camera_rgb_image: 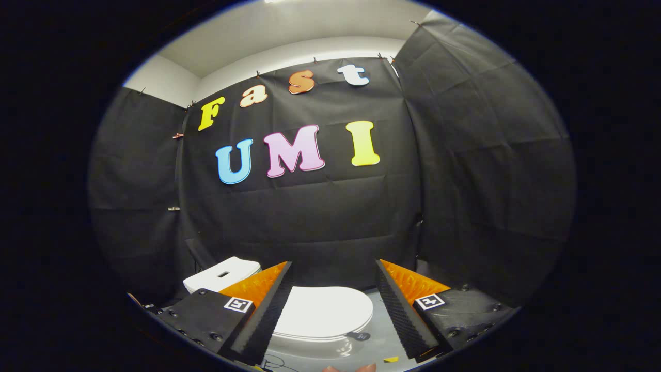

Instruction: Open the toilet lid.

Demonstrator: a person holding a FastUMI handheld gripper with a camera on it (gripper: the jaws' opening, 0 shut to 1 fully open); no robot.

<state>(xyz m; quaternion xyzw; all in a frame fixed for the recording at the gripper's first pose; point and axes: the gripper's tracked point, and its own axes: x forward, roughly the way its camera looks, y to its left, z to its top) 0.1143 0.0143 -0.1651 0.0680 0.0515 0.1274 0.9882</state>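
A white toilet stands on the floor below and ahead of me, its lid [323,311] lying flat and closed over the bowl. The white cistern [222,274] sits behind the lid, partly hidden by my left finger. My gripper [334,268] hovers above the toilet with its fingers wide apart and nothing between them. The lid shows through the gap between the fingers, a good way beneath them.
Black cloth walls [310,222] close the booth behind the toilet and on both sides. A grey floor [379,330] shows to the right of the bowl, with a small dark tag [361,336] by the lid's edge. A cable [281,361] trails near the bowl's front.
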